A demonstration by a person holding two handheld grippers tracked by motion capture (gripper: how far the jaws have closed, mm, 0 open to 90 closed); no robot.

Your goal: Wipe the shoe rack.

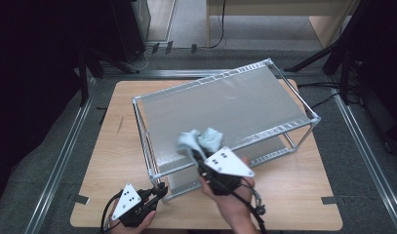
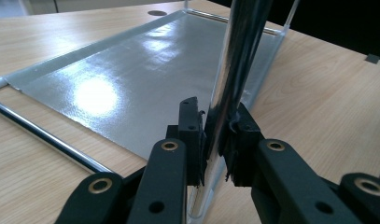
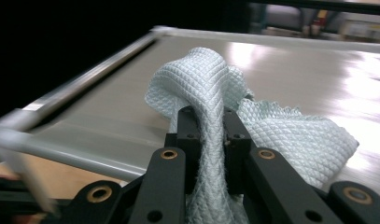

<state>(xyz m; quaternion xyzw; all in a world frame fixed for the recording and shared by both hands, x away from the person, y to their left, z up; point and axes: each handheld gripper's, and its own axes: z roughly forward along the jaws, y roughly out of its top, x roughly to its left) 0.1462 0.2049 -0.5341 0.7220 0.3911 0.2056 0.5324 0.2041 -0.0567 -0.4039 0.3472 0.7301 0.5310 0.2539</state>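
Wooden counter (image 1: 113,146) carries a two-tier metal rack (image 1: 245,97). Your left tool (image 2: 214,133) is clamped on its corner post (image 2: 234,60) at 7 o'clock. Your right tool (image 3: 210,128) pinches the pale cloth (image 3: 215,88), resting on the top shelf's near edge, 6 o'clock. Wiping looks barely begun; most shelf remains. Lower shelf largely hidden.

The left hand-held gripper (image 1: 159,190) sits low at the near edge with jaws clamped, while the right hand-held gripper (image 1: 198,158) reaches forward, jaws pinched shut.
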